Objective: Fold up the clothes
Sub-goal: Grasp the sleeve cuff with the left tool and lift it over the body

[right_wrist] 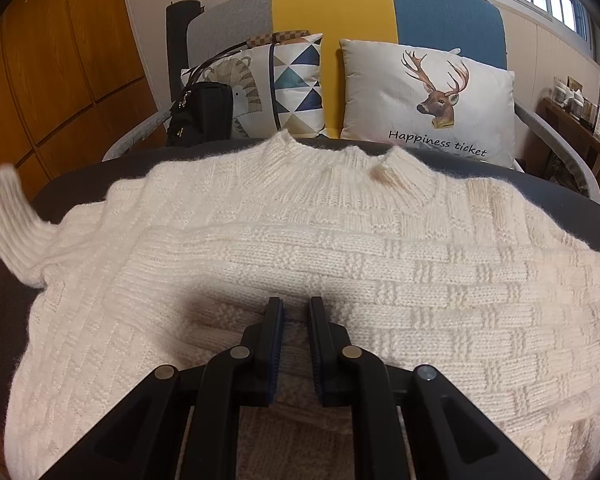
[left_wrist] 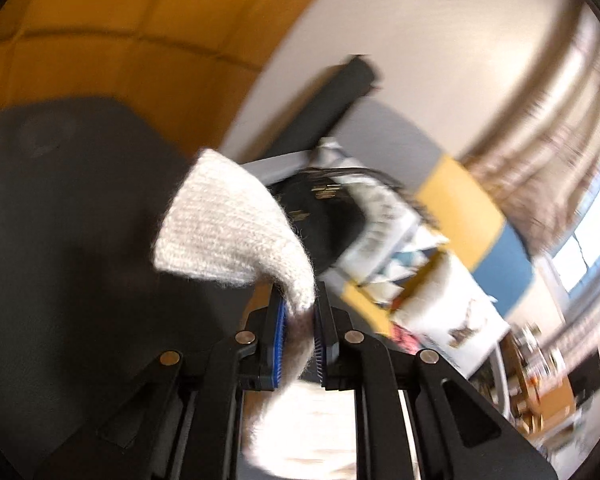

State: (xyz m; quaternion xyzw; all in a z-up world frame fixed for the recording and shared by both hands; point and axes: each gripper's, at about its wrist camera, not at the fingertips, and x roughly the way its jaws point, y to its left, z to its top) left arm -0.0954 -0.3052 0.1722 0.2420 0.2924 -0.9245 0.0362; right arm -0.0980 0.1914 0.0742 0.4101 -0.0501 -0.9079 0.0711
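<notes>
my left claw is pinching the cream sweater's ribbed cuff, which stands up just ahead of its tips, over the dark table. my right claw is pinched on a fold of the sweater spread flat beneath and ahead of it

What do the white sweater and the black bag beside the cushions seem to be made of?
Sweater: chunky knitted yarn, probably wool or acrylic; basket-weave stitches and fuzzy edges show. Black bag: smooth, matte, perhaps nylon or leather, with small metal fittings; unclear.
</notes>
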